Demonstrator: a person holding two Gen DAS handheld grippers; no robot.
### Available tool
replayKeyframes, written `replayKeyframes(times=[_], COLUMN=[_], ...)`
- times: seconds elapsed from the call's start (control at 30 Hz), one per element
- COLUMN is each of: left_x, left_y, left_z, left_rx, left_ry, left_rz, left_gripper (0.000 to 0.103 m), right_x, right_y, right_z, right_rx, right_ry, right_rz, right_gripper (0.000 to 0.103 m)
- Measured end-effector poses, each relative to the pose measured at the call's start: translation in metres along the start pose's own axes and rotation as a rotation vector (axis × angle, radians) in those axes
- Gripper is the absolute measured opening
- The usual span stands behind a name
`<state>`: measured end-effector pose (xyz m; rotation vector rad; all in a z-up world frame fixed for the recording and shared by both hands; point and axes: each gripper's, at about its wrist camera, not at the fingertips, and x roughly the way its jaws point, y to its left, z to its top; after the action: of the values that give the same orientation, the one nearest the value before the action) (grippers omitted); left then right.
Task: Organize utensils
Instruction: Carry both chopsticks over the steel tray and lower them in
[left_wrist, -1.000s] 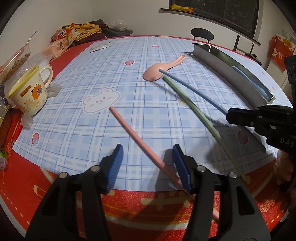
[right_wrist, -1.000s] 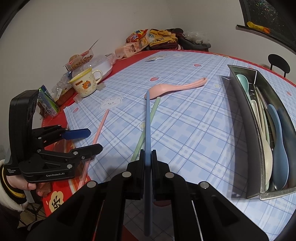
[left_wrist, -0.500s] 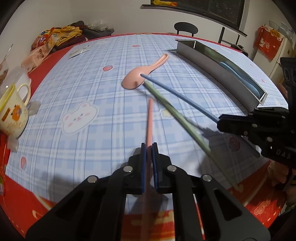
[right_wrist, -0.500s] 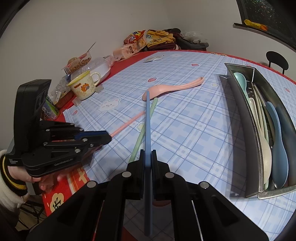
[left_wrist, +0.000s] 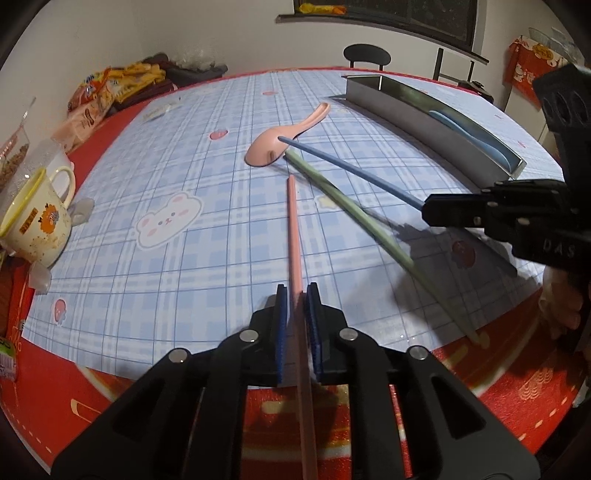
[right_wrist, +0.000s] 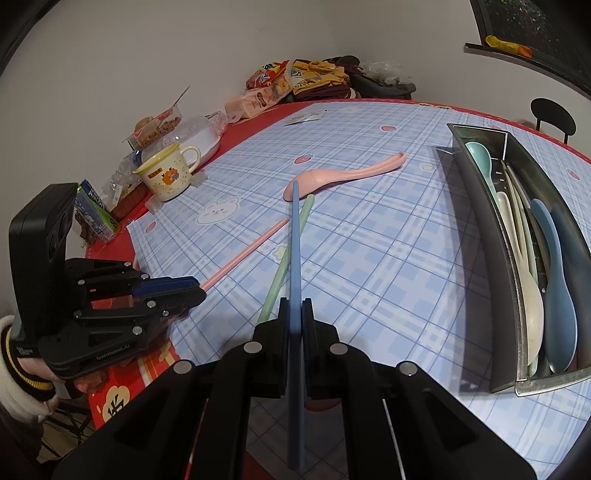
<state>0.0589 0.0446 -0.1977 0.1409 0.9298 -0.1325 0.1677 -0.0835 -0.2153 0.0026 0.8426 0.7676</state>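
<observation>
Pink chopstick (left_wrist: 294, 236) lifted, pointing at pink spoon (left_wrist: 284, 134) – blue chopstick (right_wrist: 295, 266) raised over green chopstick (right_wrist: 286, 258) flat on worktop; metal tray (right_wrist: 476, 206) holds spoons.

Plain white wall (right_wrist: 184, 55) fills the upper left; dark window (left_wrist: 388, 11) with ledge upper right; black chair (left_wrist: 366, 56) behind the table (left_wrist: 184, 258).

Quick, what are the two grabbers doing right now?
Left gripper: jaws opening a little, pink chopstick between them.
Right gripper: jaws shut on the blue chopstick.
</observation>
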Motion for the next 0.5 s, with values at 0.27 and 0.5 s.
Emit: replayKeyframes(times=[0.27,0.5], left_x=[0.0,0.001], left_y=[0.008,0.011], left_z=[-0.002,0.0], left_rx=[-0.039,-0.055], left_ry=[-0.021,-0.027], left_rz=[-0.047,-0.074], left_gripper=[0.015,0.014], right_x=[0.0,0.0], right_y=[0.0,0.0], right_z=[0.0,0.0], right_rx=[0.007,0.007], right_ry=[0.0,-0.001], right_rz=[0.004,0.006], right_gripper=[0.007,0.007])
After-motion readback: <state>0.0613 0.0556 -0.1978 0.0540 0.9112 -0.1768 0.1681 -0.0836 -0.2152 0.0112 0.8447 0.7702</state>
